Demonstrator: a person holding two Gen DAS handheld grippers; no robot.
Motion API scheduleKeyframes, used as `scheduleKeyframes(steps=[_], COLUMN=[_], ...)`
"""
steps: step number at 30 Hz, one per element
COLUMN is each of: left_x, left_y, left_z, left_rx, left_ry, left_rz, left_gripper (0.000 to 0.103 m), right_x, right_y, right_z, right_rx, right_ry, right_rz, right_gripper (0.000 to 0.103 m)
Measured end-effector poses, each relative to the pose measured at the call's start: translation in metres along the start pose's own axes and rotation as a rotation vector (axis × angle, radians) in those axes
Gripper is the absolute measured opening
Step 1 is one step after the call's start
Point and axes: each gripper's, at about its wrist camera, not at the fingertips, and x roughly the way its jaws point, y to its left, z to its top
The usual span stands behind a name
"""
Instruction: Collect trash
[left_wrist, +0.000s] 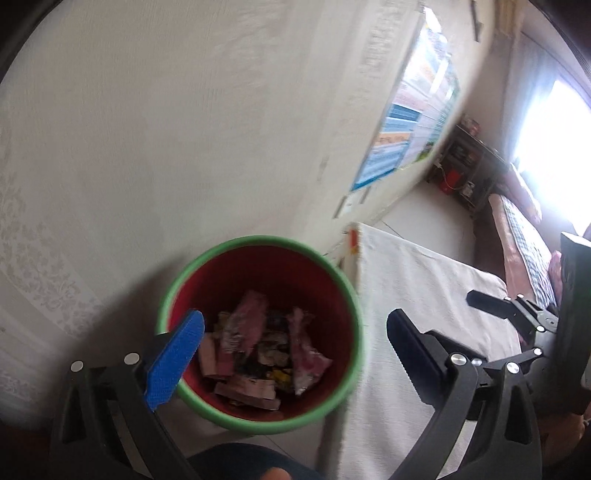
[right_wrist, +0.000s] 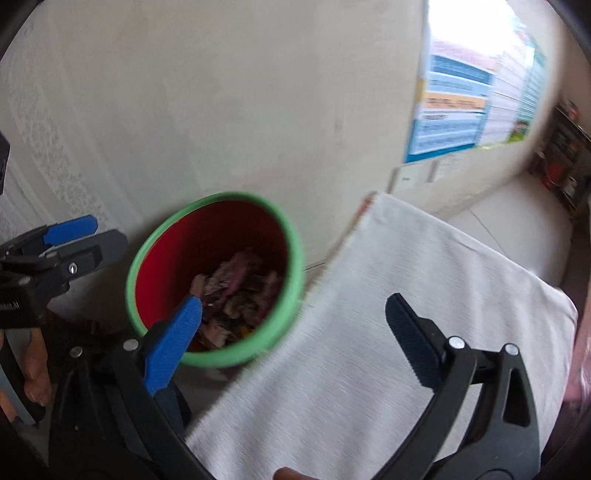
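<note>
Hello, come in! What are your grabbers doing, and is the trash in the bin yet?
Left gripper open, nothing between fingers. Right gripper open, empty too. Wrappers lie inside red bin. Nothing blocking bin mouth.

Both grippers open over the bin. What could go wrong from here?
1. The bin stands tight against the white cloth; a wrapper dropped off-centre could land on the cloth or the floor.
2. The left gripper has one of its fingers close over the green rim; lowering it might knock or tip the bin.
3. The right gripper works close by, so the two may collide.
</note>
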Motion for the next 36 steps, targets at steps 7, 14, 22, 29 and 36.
scheduleKeyframes(steps=[7,14,22,29,36], left_x=[-0.014,-0.01,-0.003,-0.017,-0.035], left_y=[-0.084,-0.161,-0.219,-0.25,-0.259], left_z=[-0.019,-0.042,-0.06,-0.071,-0.081], left_rx=[0.122,0.21,0.252,0.331,0.375], left_ry=[-0.02,-0.014,0.019,-0.097,-0.181], left_rz=[-0.058,-0.157,-0.299,-0.152,-0.187], left_gripper=[0.095,0.095,0.095,0.095,0.095], right_x=[-0.052,-0.1,-0.158,-0.17,-0.179], right_y=[-0.067,-0.132,-0.172,-0.175,-0.17], right_z=[-0.053,-0.108,-0.142,-0.154,-0.165], right_rx=[0.14,0.276,0.381,0.411,0.414], right_ry=[-0.01,-0.031,-0.129,-0.159,-0.179], right_rz=[-0.134,-0.275,-0.418,-0.457,-0.475], right_gripper=[0.098,0.098,0.098,0.098,0.098])
